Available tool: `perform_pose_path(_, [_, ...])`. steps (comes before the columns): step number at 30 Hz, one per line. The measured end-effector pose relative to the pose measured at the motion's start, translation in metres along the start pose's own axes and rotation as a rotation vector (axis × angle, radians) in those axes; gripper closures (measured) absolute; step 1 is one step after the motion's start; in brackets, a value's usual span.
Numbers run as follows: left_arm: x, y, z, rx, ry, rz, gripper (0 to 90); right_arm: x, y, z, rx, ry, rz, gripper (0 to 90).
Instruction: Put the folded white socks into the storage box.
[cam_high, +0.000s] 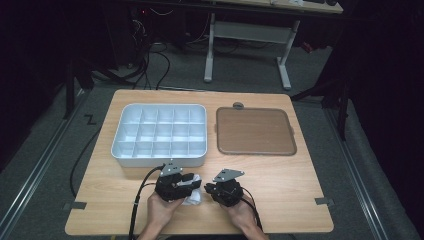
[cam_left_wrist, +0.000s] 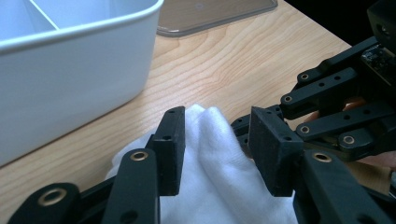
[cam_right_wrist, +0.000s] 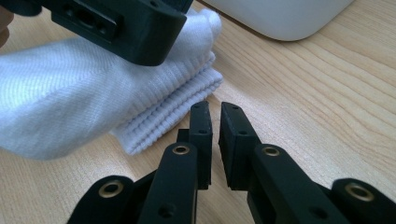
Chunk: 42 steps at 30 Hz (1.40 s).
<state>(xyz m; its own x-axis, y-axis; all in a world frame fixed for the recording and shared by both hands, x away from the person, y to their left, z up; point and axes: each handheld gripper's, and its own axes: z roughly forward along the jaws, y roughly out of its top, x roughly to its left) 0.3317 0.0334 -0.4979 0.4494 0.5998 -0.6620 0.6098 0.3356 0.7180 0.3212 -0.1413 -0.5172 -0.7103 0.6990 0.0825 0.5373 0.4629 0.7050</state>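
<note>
Your left gripper (cam_high: 176, 184) sits at the near edge of the table (cam_high: 280, 170), jaws spread wide either side of a bunched white cloth (cam_left_wrist: 219, 158). The pads (cam_left_wrist: 273, 149) look close to the fabric in the left gripper view, but they are not squeezing it; the cloth rises between them and lies on the wood under the tool. From above, the cloth (cam_high: 192, 196) pokes out on that gripper's right side and just short of it.

Your right gripper (cam_high: 223, 189) is just beside the left one, to its right. Its jaws are almost together, a thin slit left between the pads (cam_right_wrist: 201, 140), nothing in them. Their tips rest low over bare wood, right beside the cloth's ribbed hem (cam_right_wrist: 173, 119), not touching it as far as you can tell.

Ahead of your left gripper: a white divided tray (cam_high: 159, 134), compartments bare. Ahead of your right: a flat brown lid (cam_high: 255, 131), beside the tray, apart from it.
</note>
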Motion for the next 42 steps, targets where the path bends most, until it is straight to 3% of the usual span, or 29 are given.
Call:
perform_pose_path(5, [0.0, 0.006, -0.006, -0.015, -0.005, -0.001, 54.3, 0.0, 0.0, -0.003, -0.008, -0.002, -0.009, 84.3])
perform_pose_path(9, [0.002, 0.012, -0.012, -0.025, 0.007, -0.031, 54.1, 0.0, -0.001, -0.007, -0.017, -0.007, -0.012, 84.2])
perform_pose_path(17, [0.015, 0.018, -0.025, -0.031, 0.081, -0.022, 53.3, 0.004, 0.004, -0.024, -0.045, -0.012, -0.021, 84.2])
perform_pose_path(22, [0.021, 0.015, -0.025, -0.022, 0.116, -0.01, 53.0, 0.01, 0.011, -0.03, -0.06, -0.002, -0.042, 84.2])
perform_pose_path(30, [0.023, 0.009, -0.02, -0.006, 0.138, -0.002, 52.7, 0.026, 0.026, -0.039, -0.106, 0.038, -0.085, 84.2])
perform_pose_path(37, [0.023, 0.004, -0.014, 0.009, 0.152, 0.015, 52.8, 0.043, 0.037, -0.033, -0.101, 0.085, -0.122, 83.7])
perform_pose_path(42, [0.024, 0.001, -0.012, 0.015, 0.159, 0.031, 53.1, 0.046, 0.032, -0.02, -0.063, 0.082, -0.136, 83.5])
